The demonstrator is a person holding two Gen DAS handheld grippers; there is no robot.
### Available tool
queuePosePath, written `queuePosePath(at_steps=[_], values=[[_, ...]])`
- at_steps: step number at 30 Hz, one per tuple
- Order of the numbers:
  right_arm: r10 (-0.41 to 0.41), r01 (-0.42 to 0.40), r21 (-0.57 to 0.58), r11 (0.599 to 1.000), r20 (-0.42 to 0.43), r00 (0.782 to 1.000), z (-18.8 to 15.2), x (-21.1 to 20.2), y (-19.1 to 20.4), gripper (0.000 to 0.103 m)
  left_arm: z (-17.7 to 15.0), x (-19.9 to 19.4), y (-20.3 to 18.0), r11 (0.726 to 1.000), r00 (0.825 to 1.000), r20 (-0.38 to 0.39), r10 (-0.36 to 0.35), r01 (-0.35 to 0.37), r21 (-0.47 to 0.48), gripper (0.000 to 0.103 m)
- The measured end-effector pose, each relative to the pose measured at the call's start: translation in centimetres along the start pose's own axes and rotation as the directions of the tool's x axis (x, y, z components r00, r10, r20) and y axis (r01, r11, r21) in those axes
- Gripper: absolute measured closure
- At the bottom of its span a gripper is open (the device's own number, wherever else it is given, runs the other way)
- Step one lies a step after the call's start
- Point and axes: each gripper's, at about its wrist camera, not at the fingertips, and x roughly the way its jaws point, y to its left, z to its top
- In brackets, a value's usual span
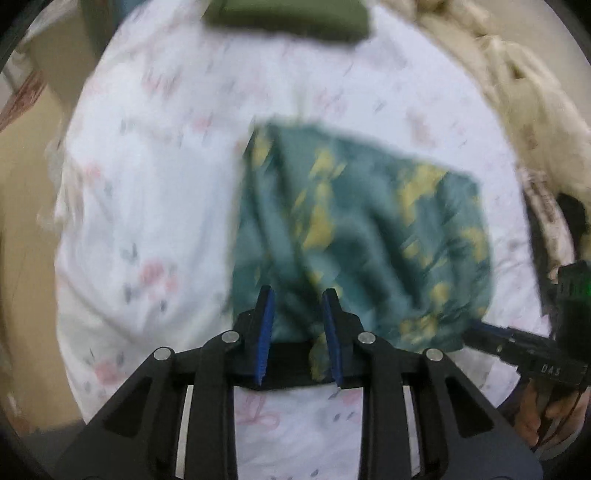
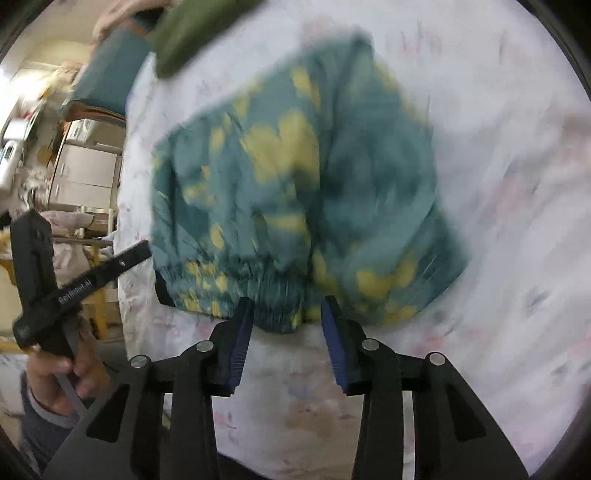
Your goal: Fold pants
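The pants [image 1: 354, 236] are teal with yellow blotches and lie folded in a bunched rectangle on a white floral bedsheet [image 1: 147, 206]. My left gripper [image 1: 297, 299] is open at the pants' near edge, with a fold of cloth hanging loosely between the blue pads. In the right wrist view the pants [image 2: 295, 192] show their elastic waistband toward me. My right gripper [image 2: 287, 308] is open just in front of that waistband, not holding it. Both views are motion-blurred.
A dark green folded garment [image 1: 288, 16] lies at the bed's far edge, also in the right wrist view [image 2: 192, 33]. A cream blanket [image 1: 524, 96] is heaped on the right. Cabinets [image 2: 85, 166] stand beyond the bed's left edge.
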Motion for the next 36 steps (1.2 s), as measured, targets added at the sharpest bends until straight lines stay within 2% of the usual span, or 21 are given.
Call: queuePosePath(at_steps=[2, 3, 5, 7, 9, 10, 11, 13, 14, 16, 17, 19, 21, 23, 25, 29, 31, 33, 34, 36], values=[[-0.02, 0.02, 0.0, 1.0, 0.065, 0.998, 0.6, -1.8, 0.1, 0.062, 0.7, -0.7, -0.6, 1.0, 0.998, 0.058, -0.001, -0.001, 0.026, 0.08], [0.007, -0.009, 0.018, 1.0, 0.12, 0.993, 1.5, -2.9, -0.2, 0.062, 0.9, -0.5, -0.5, 1.0, 0.998, 0.062, -0.015, 0.014, 0.015, 0.078], [0.046, -0.052, 0.032, 0.998, 0.159, 0.986, 2.5, -3.8, -1.0, 0.062, 1.6, 0.8, -0.1, 0.997, 0.998, 0.032, -0.062, 0.063, -0.033, 0.065], [0.054, -0.057, 0.013, 0.998, 0.152, 0.987, 4.4, -2.9, -0.8, 0.062, 2.4, 2.3, 0.0, 0.996, 0.997, 0.023, -0.067, 0.069, -0.064, 0.065], [0.034, -0.035, 0.009, 0.999, 0.113, 0.993, 5.4, -1.1, -0.8, 0.064, 2.9, 3.9, -0.6, 0.999, 1.0, 0.007, -0.031, 0.031, -0.038, 0.065], [0.019, -0.019, 0.002, 1.0, 0.085, 0.996, 5.5, 0.1, -0.9, 0.07, 3.0, 4.9, -0.9, 1.0, 1.0, -0.019, -0.004, 0.004, -0.01, 0.066], [-0.005, 0.005, -0.009, 1.0, 0.075, 0.997, 5.5, 0.8, -0.9, 0.08, 3.0, 5.6, -1.1, 0.998, 0.997, -0.047, 0.058, -0.057, 0.026, 0.072], [-0.119, 0.12, -0.019, 0.993, 0.048, 0.992, 5.2, 1.8, -1.6, 0.082, 2.9, 5.9, -0.4, 0.991, 0.99, -0.055, 0.132, -0.131, 0.025, 0.072], [-0.142, 0.142, 0.01, 0.99, 0.028, 0.989, 4.9, 1.9, -2.6, 0.084, 2.9, 5.7, 0.3, 0.99, 0.989, -0.06, 0.138, -0.139, -0.013, 0.07], [-0.13, 0.129, 0.049, 0.99, 0.022, 0.991, 4.4, 1.2, -3.4, 0.083, 2.9, 5.1, 1.6, 0.989, 0.992, -0.062, 0.111, -0.116, -0.087, 0.07], [-0.127, 0.126, 0.034, 0.991, 0.039, 0.991, 4.3, 0.2, -3.2, 0.081, 2.9, 4.5, 1.9, 0.987, 0.991, -0.052, 0.122, -0.127, -0.1, 0.071], [-0.127, 0.127, -0.001, 0.992, 0.081, 0.989, 4.3, -1.2, -2.5, 0.081, 2.9, 3.5, 1.9, 0.987, 0.99, -0.034, 0.137, -0.139, -0.081, 0.071], [-0.093, 0.095, -0.015, 0.995, 0.134, 0.987, 5.0, -2.7, -2.0, 0.078, 3.2, 2.3, 1.7, 0.989, 0.992, -0.013, 0.129, -0.129, -0.074, 0.069], [-0.053, 0.057, -0.017, 0.998, 0.169, 0.984, 6.4, -3.3, -2.0, 0.077, 3.9, 1.3, 1.6, 0.99, 0.992, 0.023, 0.121, -0.119, -0.076, 0.061], [-0.027, 0.033, -0.028, 0.999, 0.195, 0.981, 7.5, -3.6, -1.4, 0.077, 4.9, 0.9, 1.4, 0.988, 0.989, 0.062, 0.137, -0.132, -0.074, 0.058], [-0.016, 0.036, -0.093, 0.995, 0.203, 0.979, 9.9, -2.5, -0.6, 0.077, 7.5, 1.8, 0.7, 0.997, 0.993, 0.106, 0.051, -0.044, -0.062, 0.06], [0.001, 0.018, -0.095, 0.995, 0.197, 0.98, 11.3, -1.3, -0.8, 0.077, 8.3, 3.0, 0.8, 0.998, 0.995, 0.087, 0.047, -0.043, -0.048, 0.059], [0.021, -0.011, -0.072, 0.997, 0.144, 0.989, 12.1, 0.6, -1.1, 0.077, 8.5, 5.7, 0.8, 0.994, 0.994, 0.012, 0.107, -0.107, -0.016, 0.059], [-0.008, 0.017, -0.069, 0.997, 0.136, 0.991, 12.2, 1.4, -1.3, 0.081, 8.5, 6.6, 1.3, 0.988, 0.989, -0.005, 0.15, -0.15, -0.023, 0.059], [-0.092, 0.099, -0.055, 0.994, 0.128, 0.987, 12.6, 2.3, -2.5, 0.085, 8.5, 7.2, 2.7, 0.988, 0.989, -0.01, 0.145, -0.145, -0.058, 0.057]])
